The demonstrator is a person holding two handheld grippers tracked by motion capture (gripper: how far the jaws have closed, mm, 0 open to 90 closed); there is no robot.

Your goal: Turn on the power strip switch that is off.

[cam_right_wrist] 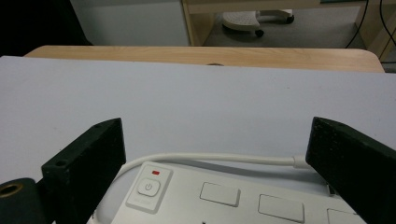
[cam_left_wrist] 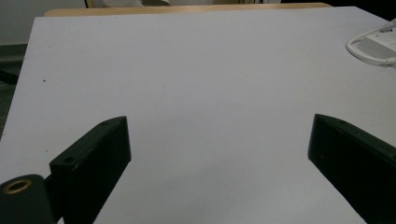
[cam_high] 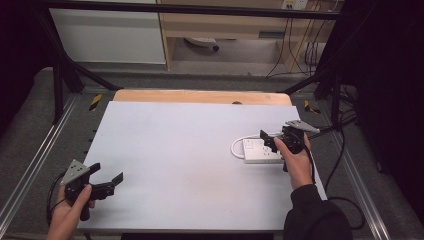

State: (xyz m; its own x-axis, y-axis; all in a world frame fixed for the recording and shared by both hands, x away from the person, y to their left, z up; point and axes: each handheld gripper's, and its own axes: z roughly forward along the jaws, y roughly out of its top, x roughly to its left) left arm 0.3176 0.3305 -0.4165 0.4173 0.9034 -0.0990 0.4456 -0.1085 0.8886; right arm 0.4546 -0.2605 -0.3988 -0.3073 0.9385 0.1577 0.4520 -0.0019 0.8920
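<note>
The white power strip [cam_high: 261,151] lies near the table's [cam_high: 170,150] right edge with its switch light red, seemingly already switched, and the right gripper [cam_high: 274,141] hovers over it with jaws released, while the left gripper [cam_high: 107,177] waits empty, jaws spread, by the near left corner.

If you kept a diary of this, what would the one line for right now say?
right gripper: open, above white power strip, nothing held | power strip: flat on table, red light by its switch | left gripper: open, empty, near table's front-left corner

white table [cam_high: 180,150] carries a white power strip [cam_high: 260,151] with cable.
</note>
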